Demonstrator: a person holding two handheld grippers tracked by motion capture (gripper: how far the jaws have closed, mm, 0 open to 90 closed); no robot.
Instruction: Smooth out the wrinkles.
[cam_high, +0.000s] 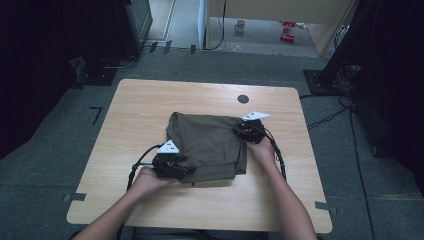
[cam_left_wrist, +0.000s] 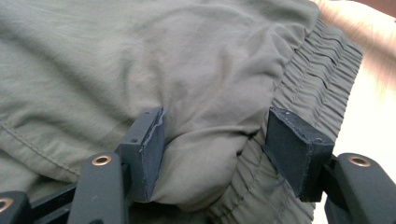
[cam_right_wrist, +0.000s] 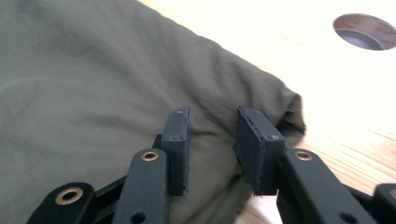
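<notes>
Folded olive shorts (cam_high: 207, 145) mid-desk (cam_high: 150, 100). Left gripper (cam_left_wrist: 212, 149) fingers spread around fabric fold, seemingly not pinching; right gripper (cam_right_wrist: 212, 149) fingers parted at far corner. Close squarely, gather all layers.

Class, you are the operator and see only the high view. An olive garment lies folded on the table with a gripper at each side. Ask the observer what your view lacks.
Operator: Is cloth between the left gripper's jaws?
Observer: Yes, the left gripper has a fold of the olive garment bulging between its jaws, which stand wide apart.
Operator: What lies beside that fold?
Observer: A gathered elastic waistband.
Operator: And the right gripper?
Observer: The right gripper straddles the garment's corner near the table's round hole, jaws apart.
</notes>
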